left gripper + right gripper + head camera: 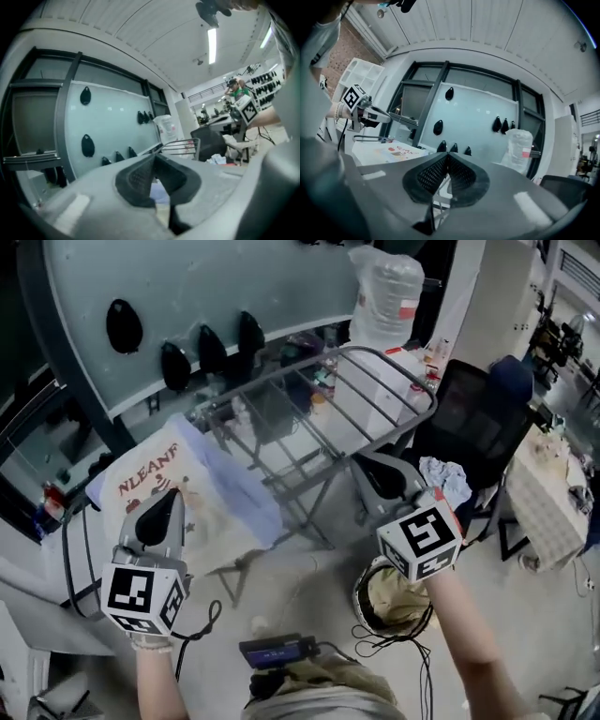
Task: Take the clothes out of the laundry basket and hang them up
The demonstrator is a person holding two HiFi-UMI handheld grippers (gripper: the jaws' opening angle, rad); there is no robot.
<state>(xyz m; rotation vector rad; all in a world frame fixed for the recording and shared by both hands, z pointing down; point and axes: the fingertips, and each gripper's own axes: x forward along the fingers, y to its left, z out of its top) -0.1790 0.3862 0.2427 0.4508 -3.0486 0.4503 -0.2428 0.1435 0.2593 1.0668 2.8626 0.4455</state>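
A grey folding drying rack point(375, 390) stands in the middle of the head view. A white printed garment point(164, 474) and a light blue cloth point(246, 491) hang over its left wing. My left gripper point(172, 495) is held in front of the printed garment, its jaws shut and empty point(154, 157). To the right, my right gripper point(364, 461) is below the rack's near right corner, also shut on nothing point(448, 154). The round laundry basket point(360, 600) stands on the floor under my right forearm, with a beige cloth point(394, 601) inside.
A black office chair point(478, 418) with a white crumpled cloth point(448, 479) on it stands right of the rack. A large clear water bottle point(384, 292) sits behind the rack. A glass wall point(187, 287) with black drop shapes lies beyond. Cables point(389, 648) trail on the floor.
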